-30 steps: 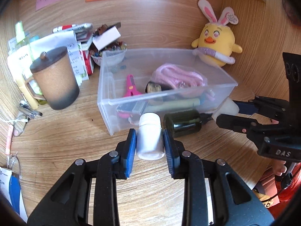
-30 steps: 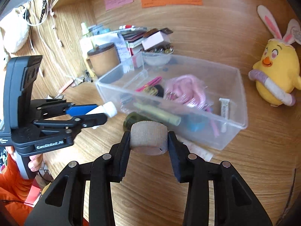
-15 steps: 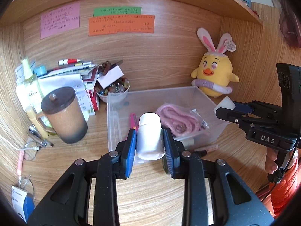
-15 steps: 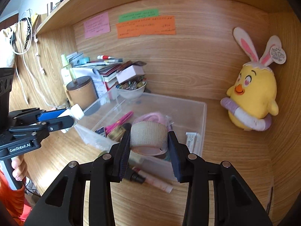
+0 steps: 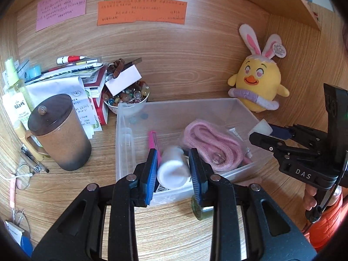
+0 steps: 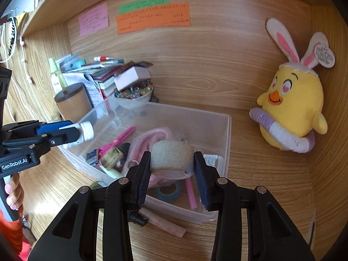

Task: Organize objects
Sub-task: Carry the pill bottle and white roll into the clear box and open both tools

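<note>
My left gripper [image 5: 174,171] is shut on a small white bottle [image 5: 173,169], tipped forward over the near left part of the clear plastic bin [image 5: 124,130]. It also shows in the right wrist view [image 6: 83,131]. My right gripper [image 6: 173,174] is shut on a beige bandage roll [image 6: 171,157] and holds it above the bin's [image 6: 226,134] near right part. The bin holds a pink cord bundle [image 5: 213,141], pink scissors [image 6: 118,140], a teal tape ring [image 6: 168,192] and small tubes.
A pink tube [image 6: 163,223] and a dark green bottle [image 5: 199,209] lie on the desk in front of the bin. A brown lidded mug [image 5: 61,134], a paper stack, a bead bowl [image 5: 127,99] stand at left. A yellow plush chick [image 6: 289,111] sits at right.
Both grippers rose from the desk and moved forward over the bin. The white bottle has tipped forward over the bin. The bandage roll is now above the bin's contents.
</note>
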A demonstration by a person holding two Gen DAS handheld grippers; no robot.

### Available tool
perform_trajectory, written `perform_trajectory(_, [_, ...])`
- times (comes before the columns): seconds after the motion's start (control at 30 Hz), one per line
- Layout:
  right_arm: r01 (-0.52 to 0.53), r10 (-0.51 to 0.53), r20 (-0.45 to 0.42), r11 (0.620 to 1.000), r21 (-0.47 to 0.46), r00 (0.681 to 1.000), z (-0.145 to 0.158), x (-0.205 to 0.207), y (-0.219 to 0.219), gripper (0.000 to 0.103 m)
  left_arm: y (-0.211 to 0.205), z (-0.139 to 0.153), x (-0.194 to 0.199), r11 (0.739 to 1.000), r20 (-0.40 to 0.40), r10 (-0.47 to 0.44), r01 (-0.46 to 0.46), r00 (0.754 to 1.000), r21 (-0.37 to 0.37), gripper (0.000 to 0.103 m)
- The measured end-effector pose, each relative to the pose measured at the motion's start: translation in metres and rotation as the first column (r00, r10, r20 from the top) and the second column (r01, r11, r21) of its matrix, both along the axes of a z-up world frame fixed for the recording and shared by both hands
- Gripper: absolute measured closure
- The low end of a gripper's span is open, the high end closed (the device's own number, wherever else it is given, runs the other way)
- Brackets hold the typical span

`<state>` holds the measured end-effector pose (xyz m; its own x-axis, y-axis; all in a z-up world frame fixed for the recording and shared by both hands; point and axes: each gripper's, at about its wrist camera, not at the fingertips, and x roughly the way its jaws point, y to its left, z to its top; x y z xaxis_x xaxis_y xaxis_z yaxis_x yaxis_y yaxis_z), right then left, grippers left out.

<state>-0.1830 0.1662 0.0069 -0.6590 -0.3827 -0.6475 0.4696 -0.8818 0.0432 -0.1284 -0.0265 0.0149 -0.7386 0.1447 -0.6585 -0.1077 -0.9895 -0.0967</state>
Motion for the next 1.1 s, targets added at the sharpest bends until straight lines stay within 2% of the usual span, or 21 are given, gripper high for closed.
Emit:
perform_trajectory(0.13, [0.019,-0.020,0.032,1.000,0.010,0.999,-0.011,-0.008,0.003,0.068,-0.004,-0.010,-0.009,1.000,0.027,0.012,-0.012,1.000,-0.002,0.075])
perform_trajectory(0.37, [0.010,-0.012,0.056,0.999,0.035,0.998,-0.017,-0.012,0.001,0.067,-0.007,-0.011,-0.011,1.000,0.028,0.024,-0.024,0.999,-0.003,0.075])
perform_trajectory(0.5, [0.003,-0.004,0.057,1.000,0.025,0.998,-0.013,-0.010,0.001,0.060,-0.006,-0.007,-0.006,1.000,0.023,0.020,-0.019,1.000,-0.007,0.073])
perform_trajectory(0.8, [-0.043,0.043,0.005,0.999,0.009,0.999,0.007,0.018,0.008,0.060,-0.002,0.009,0.019,1.000,-0.034,0.005,-0.006,0.999,-0.020,0.045])
perform_trajectory(0.87, [-0.058,0.058,-0.007,0.998,0.021,0.998,0.008,0.027,0.009,0.060,0.002,0.009,0.025,1.000,-0.034,-0.008,0.008,0.999,-0.023,0.037])
perform_trajectory(1.03, [-0.079,0.079,-0.002,0.996,0.046,0.997,0.002,0.046,0.013,0.059,0.017,-0.003,0.036,0.998,0.003,-0.053,0.053,0.999,-0.026,0.022])
perform_trajectory(1.1, [-0.082,0.082,0.010,0.995,0.057,0.997,-0.004,0.052,0.017,0.059,0.024,-0.013,0.035,0.997,0.035,-0.072,0.073,0.997,-0.025,0.021])
